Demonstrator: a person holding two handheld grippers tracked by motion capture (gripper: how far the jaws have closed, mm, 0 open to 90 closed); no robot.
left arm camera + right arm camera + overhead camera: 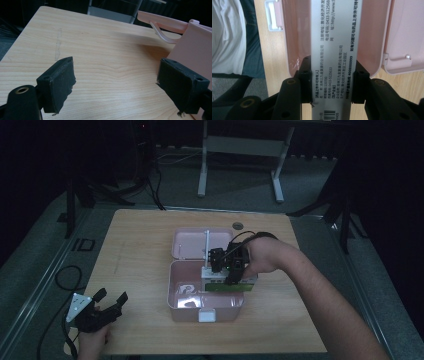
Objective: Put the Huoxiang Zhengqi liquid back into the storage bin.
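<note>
An open pink plastic box [175,285] stands mid-table with its lid [187,245] folded back. My right gripper [231,270] hovers over the box's right half, shut on a long white medicine carton [227,284] with a green edge. In the right gripper view the jaws clamp the printed carton [334,45] from both sides, with the pink box [294,37] under it and the lid [404,35] to the right. My left gripper [111,301] rests open at the table's front left corner. Its view shows bare wood between the pads [58,82] and the pink box wall [197,47] at the right.
A small pale item [187,290] lies in the box's left half. A white latch [206,315] sits on its front wall. A round dark disc [238,225] lies near the table's far edge. A black cable [67,275] loops off the left side.
</note>
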